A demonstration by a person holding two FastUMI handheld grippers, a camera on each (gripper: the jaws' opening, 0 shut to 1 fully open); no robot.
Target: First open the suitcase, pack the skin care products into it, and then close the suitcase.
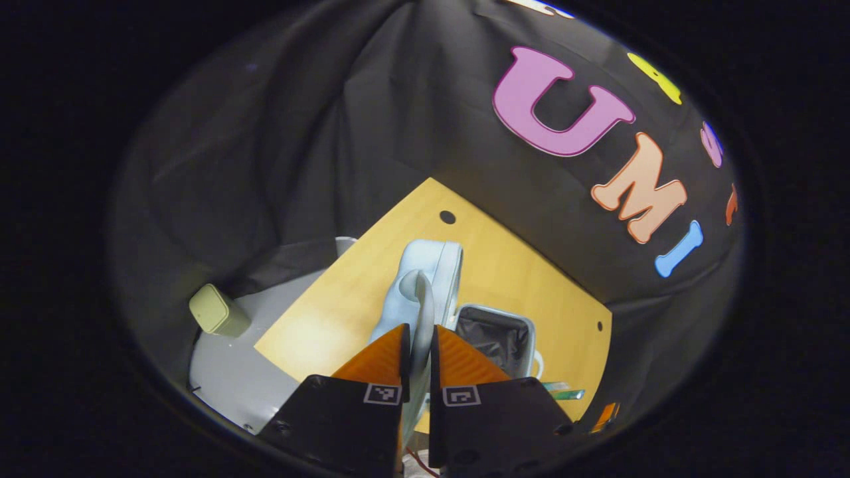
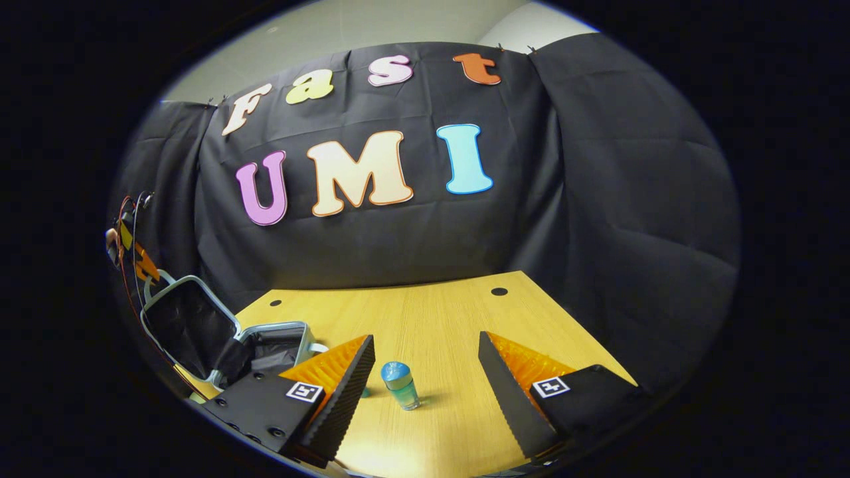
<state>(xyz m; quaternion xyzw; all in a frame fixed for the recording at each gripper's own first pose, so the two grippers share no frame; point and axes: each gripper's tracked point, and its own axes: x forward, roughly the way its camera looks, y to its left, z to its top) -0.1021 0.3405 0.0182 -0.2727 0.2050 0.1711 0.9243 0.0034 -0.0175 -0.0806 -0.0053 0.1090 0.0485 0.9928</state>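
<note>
One light-blue suitcase [image 2: 219, 332] lies open on the wooden tabletop [image 2: 431, 318], its lid raised. The left gripper [image 1: 418, 345] is clenched on the lid's edge [image 1: 422, 312]. The right gripper [image 2: 425, 365] is spread wide, with one small teal bottle [image 2: 400, 385] standing upright on the tabletop between its fingers, untouched.

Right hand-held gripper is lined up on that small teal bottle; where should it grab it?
Grip the bottle around its straight body below the rounded cap, approaching level from the front. It stands upright on the table, already centred between the right hand-held gripper's open fingers.
</note>
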